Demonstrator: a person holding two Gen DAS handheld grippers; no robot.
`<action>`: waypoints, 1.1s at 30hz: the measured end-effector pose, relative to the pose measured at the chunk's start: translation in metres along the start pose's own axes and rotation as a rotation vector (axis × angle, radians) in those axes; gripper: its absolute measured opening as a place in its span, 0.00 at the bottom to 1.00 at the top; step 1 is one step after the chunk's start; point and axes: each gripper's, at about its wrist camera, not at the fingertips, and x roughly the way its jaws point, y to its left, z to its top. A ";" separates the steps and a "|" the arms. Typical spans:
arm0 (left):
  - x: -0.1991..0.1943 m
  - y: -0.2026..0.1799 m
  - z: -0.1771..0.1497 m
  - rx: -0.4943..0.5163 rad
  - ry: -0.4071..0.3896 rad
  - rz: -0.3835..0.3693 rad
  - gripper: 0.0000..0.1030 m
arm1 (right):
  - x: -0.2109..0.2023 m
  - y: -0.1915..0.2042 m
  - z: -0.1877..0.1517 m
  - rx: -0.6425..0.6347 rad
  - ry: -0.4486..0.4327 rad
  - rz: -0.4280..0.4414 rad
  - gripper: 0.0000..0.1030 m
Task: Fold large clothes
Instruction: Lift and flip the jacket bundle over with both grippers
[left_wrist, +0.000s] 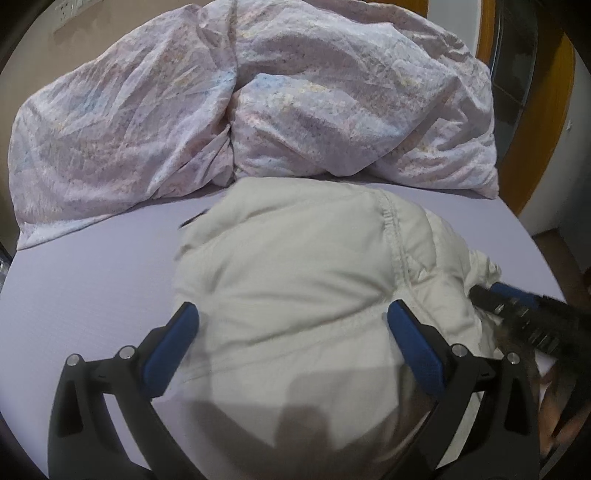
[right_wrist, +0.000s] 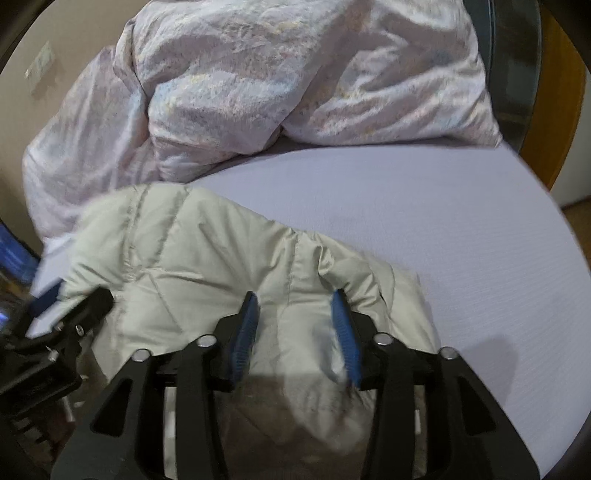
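A cream padded jacket (left_wrist: 295, 266) lies bunched on the lavender bed sheet (left_wrist: 92, 288). In the left wrist view my left gripper (left_wrist: 291, 310) hangs over its near part, jaws wide apart, with the cloth below them and not pinched. My right gripper (left_wrist: 509, 299) shows at the jacket's right edge in that view. In the right wrist view the right gripper (right_wrist: 295, 295) stands open above the jacket (right_wrist: 207, 251); its blue pads (right_wrist: 245, 325) straddle a fold without pressing it. The left gripper (right_wrist: 74, 306) appears at the left edge, by the jacket's left side.
A crumpled pink patterned duvet (left_wrist: 258, 99) is heaped across the back of the bed. Bare sheet (right_wrist: 424, 221) lies to the right of the jacket. A wooden door frame (left_wrist: 535, 147) and floor lie beyond the bed's right edge. A beige wall with a socket plate (left_wrist: 70, 11) stands behind.
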 end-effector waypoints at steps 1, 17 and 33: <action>-0.006 0.007 0.000 -0.005 0.004 -0.009 0.98 | -0.007 -0.009 0.006 0.021 0.013 0.014 0.75; -0.019 0.068 -0.017 -0.047 0.155 -0.120 0.98 | 0.047 -0.112 0.020 0.360 0.398 0.328 0.99; 0.016 0.092 -0.030 -0.241 0.229 -0.342 0.98 | 0.090 -0.105 0.030 0.375 0.474 0.507 0.99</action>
